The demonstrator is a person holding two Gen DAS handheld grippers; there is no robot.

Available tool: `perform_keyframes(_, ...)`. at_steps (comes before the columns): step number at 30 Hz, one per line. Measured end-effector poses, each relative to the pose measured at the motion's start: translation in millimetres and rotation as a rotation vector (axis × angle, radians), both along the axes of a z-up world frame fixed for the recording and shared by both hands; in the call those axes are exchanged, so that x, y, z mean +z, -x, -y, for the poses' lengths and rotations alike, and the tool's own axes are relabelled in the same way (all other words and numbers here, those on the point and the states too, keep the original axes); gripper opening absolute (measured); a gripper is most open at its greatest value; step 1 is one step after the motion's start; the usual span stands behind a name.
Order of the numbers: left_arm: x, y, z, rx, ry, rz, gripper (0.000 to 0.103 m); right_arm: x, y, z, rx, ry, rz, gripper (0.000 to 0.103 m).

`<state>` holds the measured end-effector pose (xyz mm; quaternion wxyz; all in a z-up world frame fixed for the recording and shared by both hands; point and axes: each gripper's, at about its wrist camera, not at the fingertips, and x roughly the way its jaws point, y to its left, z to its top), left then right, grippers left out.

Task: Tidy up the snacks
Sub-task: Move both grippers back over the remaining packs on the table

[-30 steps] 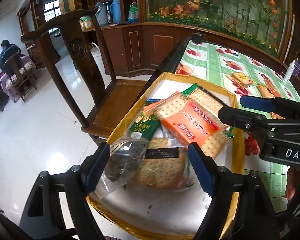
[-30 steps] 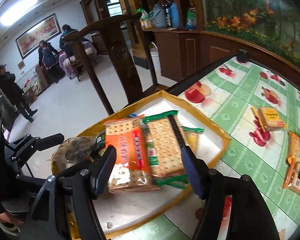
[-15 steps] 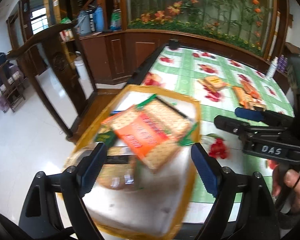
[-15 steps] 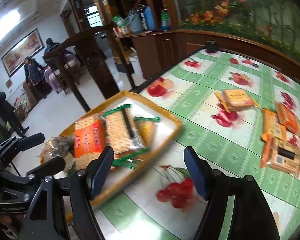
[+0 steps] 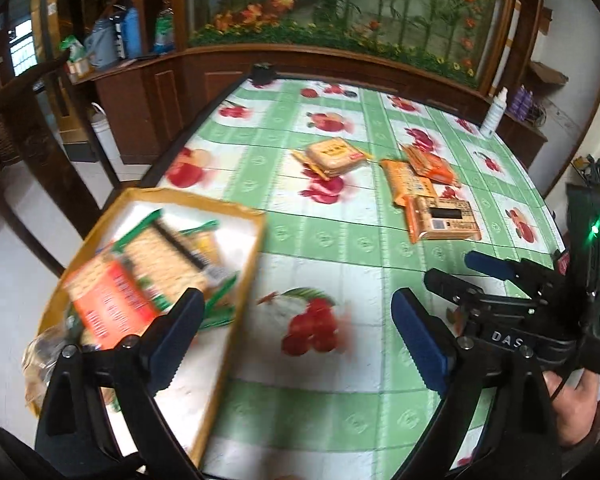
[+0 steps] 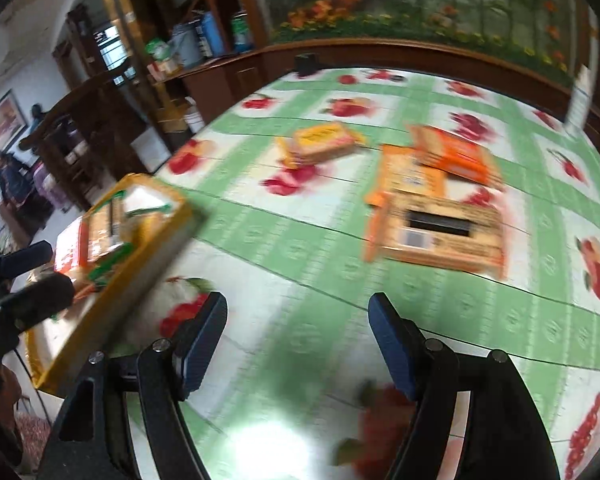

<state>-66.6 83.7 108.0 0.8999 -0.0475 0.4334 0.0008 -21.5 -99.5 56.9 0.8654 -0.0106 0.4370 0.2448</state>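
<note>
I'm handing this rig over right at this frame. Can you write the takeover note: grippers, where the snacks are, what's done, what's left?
Left gripper: open, jaws just been opening, nothing between them, over the tablecloth beside the tray.
Right gripper: open, also just widened, empty, over bare tablecloth.
Yellow tray at the table's near left edge holds several cracker packs.
Still loose on the table: one yellow pack and a cluster of three orange packs.
Done: tray partly filled.
Left: likely move the four loose packs into the tray.

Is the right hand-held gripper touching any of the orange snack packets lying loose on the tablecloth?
Apart. The right wrist view shows the right hand-held gripper open over bare tablecloth, with a clear stretch of cloth before the nearest orange snack packet. Its jaws have just been opening, with nothing between them.
</note>
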Motion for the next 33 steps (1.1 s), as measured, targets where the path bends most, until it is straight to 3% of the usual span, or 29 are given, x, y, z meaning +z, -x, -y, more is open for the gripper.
perform_keyframes(9, -4, -60, 39, -0.104, -0.034, -0.06, 0.095, -2, -17, 57, -0.11, -0.018, -0.013, 0.077)
perform_keyframes(19, -23, -150, 48, -0.198, -0.01, -0.157, 0.095, 8, -50, 96, -0.215, -0.069, -0.009, 0.08)
perform_keyframes(24, -36, -197, 45, -0.225, -0.029, -0.172, 0.095, 2, -59, 101, -0.234, -0.11, -0.029, 0.08)
perform_keyframes(33, -58, -246, 48, -0.296, -0.057, -0.183, 0.095, -12, -73, 106, -0.252, -0.168, -0.053, 0.08)
